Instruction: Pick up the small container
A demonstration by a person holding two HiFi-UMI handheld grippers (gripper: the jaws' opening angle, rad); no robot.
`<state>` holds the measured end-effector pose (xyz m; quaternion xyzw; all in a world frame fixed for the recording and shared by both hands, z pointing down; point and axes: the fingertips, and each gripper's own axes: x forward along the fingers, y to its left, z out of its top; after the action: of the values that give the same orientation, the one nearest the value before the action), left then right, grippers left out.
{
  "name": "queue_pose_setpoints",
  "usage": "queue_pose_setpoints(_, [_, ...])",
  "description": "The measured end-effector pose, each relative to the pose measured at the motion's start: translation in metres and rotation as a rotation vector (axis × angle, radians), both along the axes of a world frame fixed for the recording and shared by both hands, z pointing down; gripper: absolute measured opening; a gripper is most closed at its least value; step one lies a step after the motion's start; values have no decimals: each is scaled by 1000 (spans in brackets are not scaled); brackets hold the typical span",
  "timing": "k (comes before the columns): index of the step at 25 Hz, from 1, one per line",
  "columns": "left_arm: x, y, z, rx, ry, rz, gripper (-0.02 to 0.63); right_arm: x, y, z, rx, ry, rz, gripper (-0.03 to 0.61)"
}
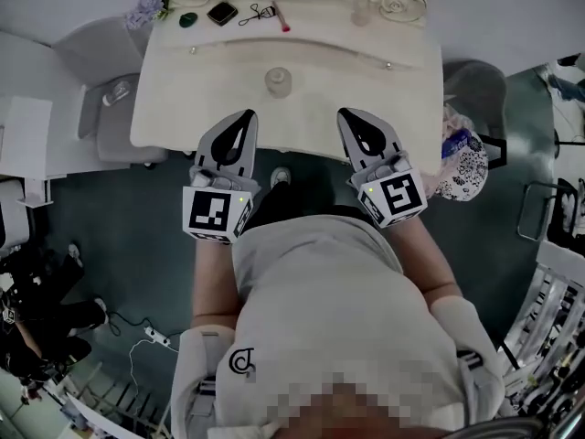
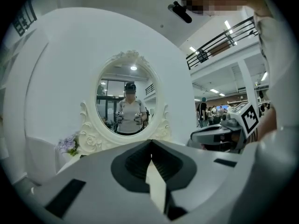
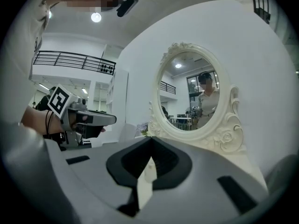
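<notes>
The small container, a pale round jar with a lid, stands alone on the white vanity table, mid-table. My left gripper hovers over the table's front edge, below and left of the jar, jaws shut and empty. My right gripper hovers at the same depth, below and right of the jar, also shut with nothing held. In the left gripper view the left gripper points at the oval mirror. In the right gripper view the right gripper has its tips together, facing the mirror.
Along the table's back lie a green item, a black compact, an eyelash curler and a pink stick, with purple flowers at the corner. A grey chair stands left, a patterned bag right.
</notes>
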<state>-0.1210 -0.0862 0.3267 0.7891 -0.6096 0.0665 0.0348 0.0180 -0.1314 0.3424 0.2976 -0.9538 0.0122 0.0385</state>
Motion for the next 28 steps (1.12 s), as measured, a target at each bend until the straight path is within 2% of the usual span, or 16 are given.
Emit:
queue_pose_setpoints(5, [-25, -46, 20, -32, 9, 114, 12, -30, -32, 14, -70, -13, 77, 6])
queue_pose_setpoints(11, [-36, -77, 74, -84, 31, 242, 22, -56, -54, 45, -82, 23, 103, 6])
queue_pose_setpoints(13, [-34, -84, 91, -109, 32, 282, 79, -60, -58, 59, -104, 33, 111, 6])
queue_pose_setpoints(17, [-24, -98, 129, -175, 13, 362, 246, -65, -64, 86, -138, 66, 140, 6])
queue_pose_setpoints(21, [-10, -105, 170, -253, -13, 423, 362, -63, -68, 108, -175, 80, 151, 6])
queue_pose_setpoints(24, [-4, -117, 190, -263, -26, 427, 398, -61, -75, 124, -198, 88, 169, 6])
queue_pose_setpoints(28, [5, -129, 205, -254, -55, 449, 414, -61, -85, 142, -225, 97, 188, 7])
